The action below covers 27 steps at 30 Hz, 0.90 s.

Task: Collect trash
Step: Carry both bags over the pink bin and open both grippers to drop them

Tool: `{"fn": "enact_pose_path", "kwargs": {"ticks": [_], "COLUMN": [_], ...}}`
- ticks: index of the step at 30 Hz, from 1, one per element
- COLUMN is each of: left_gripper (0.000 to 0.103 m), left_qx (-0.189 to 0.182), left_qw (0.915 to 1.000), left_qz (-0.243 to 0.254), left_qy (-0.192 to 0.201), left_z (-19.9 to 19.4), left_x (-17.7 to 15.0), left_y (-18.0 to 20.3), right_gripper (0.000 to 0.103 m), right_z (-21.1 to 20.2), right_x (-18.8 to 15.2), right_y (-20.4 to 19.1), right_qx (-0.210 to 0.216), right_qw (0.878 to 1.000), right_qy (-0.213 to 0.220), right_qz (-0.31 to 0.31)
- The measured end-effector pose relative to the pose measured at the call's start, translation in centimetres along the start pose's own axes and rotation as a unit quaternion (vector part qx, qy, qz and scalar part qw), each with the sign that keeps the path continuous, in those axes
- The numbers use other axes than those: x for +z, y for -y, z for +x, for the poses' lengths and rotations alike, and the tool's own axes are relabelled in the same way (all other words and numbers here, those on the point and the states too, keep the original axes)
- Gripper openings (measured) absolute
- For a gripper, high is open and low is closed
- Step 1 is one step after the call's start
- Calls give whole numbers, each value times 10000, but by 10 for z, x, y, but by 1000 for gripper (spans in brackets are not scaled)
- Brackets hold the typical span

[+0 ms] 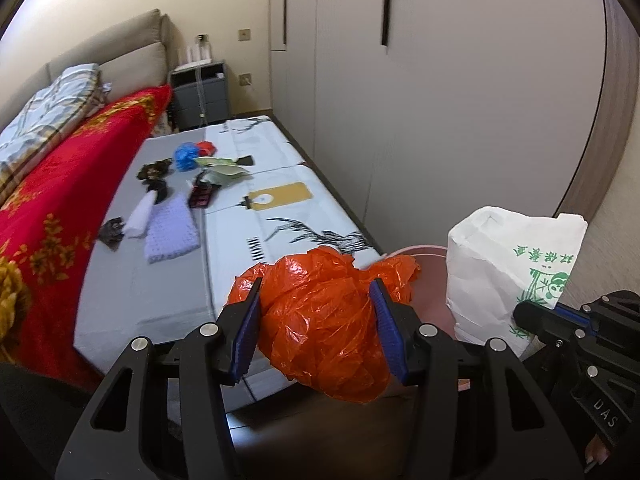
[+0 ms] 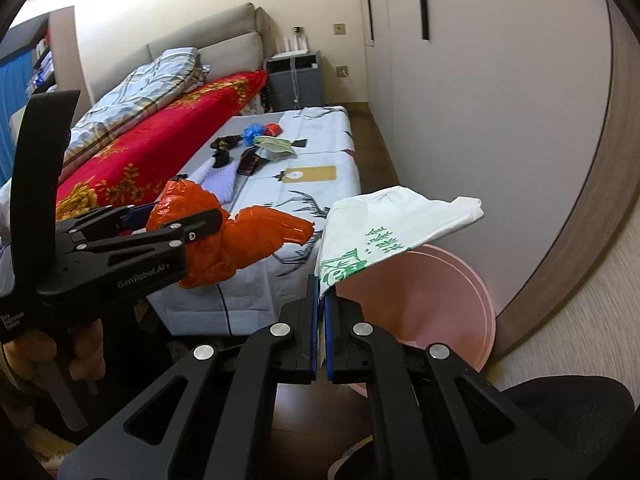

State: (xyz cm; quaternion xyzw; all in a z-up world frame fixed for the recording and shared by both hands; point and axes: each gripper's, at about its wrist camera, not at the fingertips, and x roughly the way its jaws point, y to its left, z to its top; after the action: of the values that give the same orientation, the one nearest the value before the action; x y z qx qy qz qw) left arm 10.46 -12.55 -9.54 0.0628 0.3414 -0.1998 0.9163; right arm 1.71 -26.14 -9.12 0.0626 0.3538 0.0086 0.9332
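Left wrist view shows the left gripper squeezing a crumpled orange plastic bag. Right of it, the right gripper pinches a white plastic bag over the pink bin.

**Both grippers hold bags beside the pink bin**

The right gripper pinches a corner of the white bag, which spreads over the pink bin. At left, the left gripper clamps a crumpled orange bag above the end of the low table. More litter lies farther along it.
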Motion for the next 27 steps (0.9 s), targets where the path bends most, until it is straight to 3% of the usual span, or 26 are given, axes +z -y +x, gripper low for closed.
{"fn": "enact_pose_path", "kwargs": {"ticks": [8,21,23,25,26,27], "left_gripper": [52,54,58,72,84,88], "left_qx": [-504,-793,-792,-672,-620,-551], "left_qw": [9982,9943,9939,9947,9950,9956], "left_qz": [273,261,276,268,246,202], "left_qy": [-178,-670,-722,-733,-746,-731], "left_z": [41,102,109,114,115,116], "left_x": [10,21,23,24,25,26], "left_y": [34,56,61,64,64,63], "right_gripper": [3,4,7,8,13,28], "right_z": [20,55,58,61,62,63], "right_x": [-1,-5,-5,-6,-6,-6], "right_y": [41,68,67,68,69,70], "right_qx": [-464,-854,-954,-1067,-1120,-1177], "right_qw": [9950,9849,9839,9829,9818,9808], "right_qy": [-185,-434,-462,-519,-571,-586], "right_qz": [863,1439,1438,1409,1422,1439]}}
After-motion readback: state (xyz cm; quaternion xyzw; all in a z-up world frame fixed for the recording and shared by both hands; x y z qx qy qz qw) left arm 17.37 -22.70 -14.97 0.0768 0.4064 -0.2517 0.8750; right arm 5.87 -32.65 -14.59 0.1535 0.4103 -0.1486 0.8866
